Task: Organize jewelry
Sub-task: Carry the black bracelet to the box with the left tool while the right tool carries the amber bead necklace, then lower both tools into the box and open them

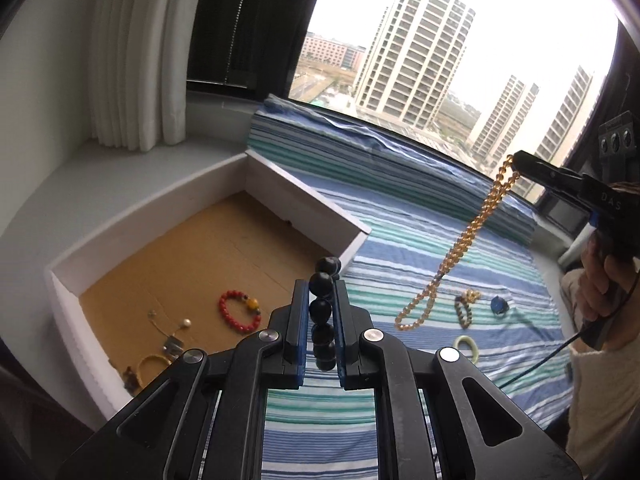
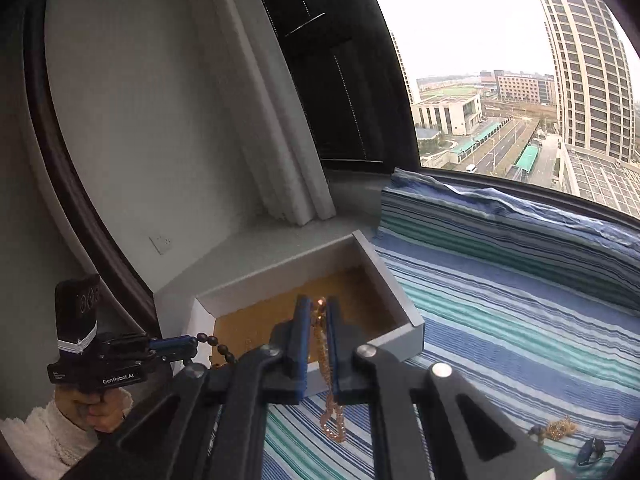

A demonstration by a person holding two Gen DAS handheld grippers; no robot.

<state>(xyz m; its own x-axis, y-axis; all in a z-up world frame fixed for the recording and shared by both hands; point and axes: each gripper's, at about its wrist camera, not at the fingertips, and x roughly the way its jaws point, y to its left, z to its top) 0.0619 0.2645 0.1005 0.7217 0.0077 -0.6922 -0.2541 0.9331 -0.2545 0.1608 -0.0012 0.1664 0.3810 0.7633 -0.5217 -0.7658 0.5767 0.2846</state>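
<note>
My left gripper (image 1: pixel 321 292) is shut on a string of large black beads (image 1: pixel 322 308) that hangs between its pads, just right of the white box (image 1: pixel 308 196). My right gripper (image 2: pixel 319 310) is shut on a long amber bead necklace (image 2: pixel 330 408), held high so it dangles down to the striped cloth (image 1: pixel 440 236); it also shows in the left wrist view (image 1: pixel 456 252). The box's brown floor holds a red bead bracelet (image 1: pixel 240 310), a pearl chain (image 1: pixel 172 330) and a yellow bracelet (image 1: pixel 150 364).
On the cloth to the right lie a beaded bracelet with a gold piece (image 1: pixel 466 306), a blue item (image 1: pixel 499 305) and a pale green ring (image 1: pixel 465 345). A white sill and curtain (image 1: pixel 132 60) stand behind the box. A window lies beyond.
</note>
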